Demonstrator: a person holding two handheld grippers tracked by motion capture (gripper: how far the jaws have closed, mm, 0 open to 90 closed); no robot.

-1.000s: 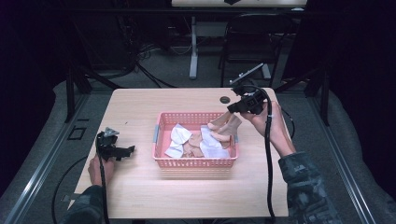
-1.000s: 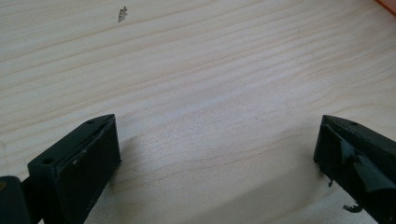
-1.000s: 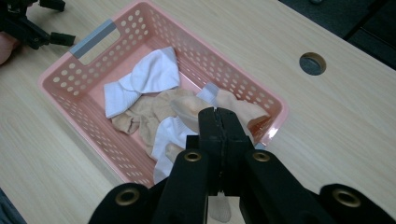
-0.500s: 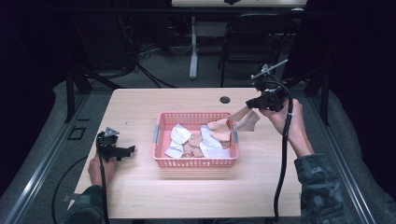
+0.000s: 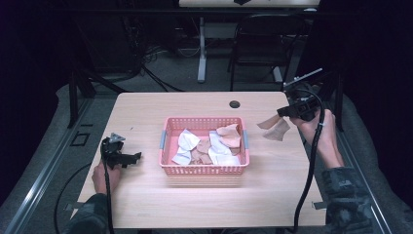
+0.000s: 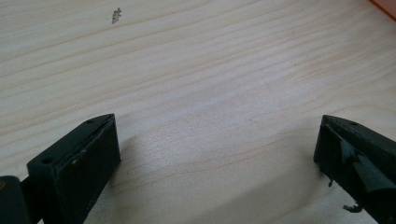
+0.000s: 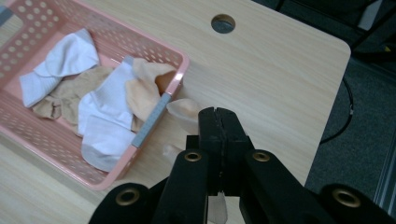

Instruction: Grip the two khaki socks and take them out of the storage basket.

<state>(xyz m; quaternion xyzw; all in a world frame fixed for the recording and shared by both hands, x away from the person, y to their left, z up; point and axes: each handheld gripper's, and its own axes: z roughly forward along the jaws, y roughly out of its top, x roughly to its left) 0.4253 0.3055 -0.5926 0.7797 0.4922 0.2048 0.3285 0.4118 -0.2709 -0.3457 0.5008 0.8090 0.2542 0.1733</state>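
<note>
Left gripper [image 5: 127,157]: it rests low on the wooden surface [image 5: 160,204] at the left, well apart from the basket. Its jaws stand wide with nothing between them. It looks like it waits for its turn.

Basket [image 5: 203,170]: the pink basket sits in the middle of the surface. White and tan socks [image 5: 210,146] lie in a loose pile inside it, so they are easy to pick one by one.

Hole [image 5: 234,104]: a small round dark hole is in the surface behind the basket.

Tan sock [image 5: 276,128]: it hangs in the air to the right of the basket, above the surface. It droops because it is held by one end.

Right gripper [image 5: 284,112]: its jaws are clamped tight on the tan sock. The hand holds it up high, likely so the sock clears the basket wall and can be set down on the bare surface beside it.
</note>
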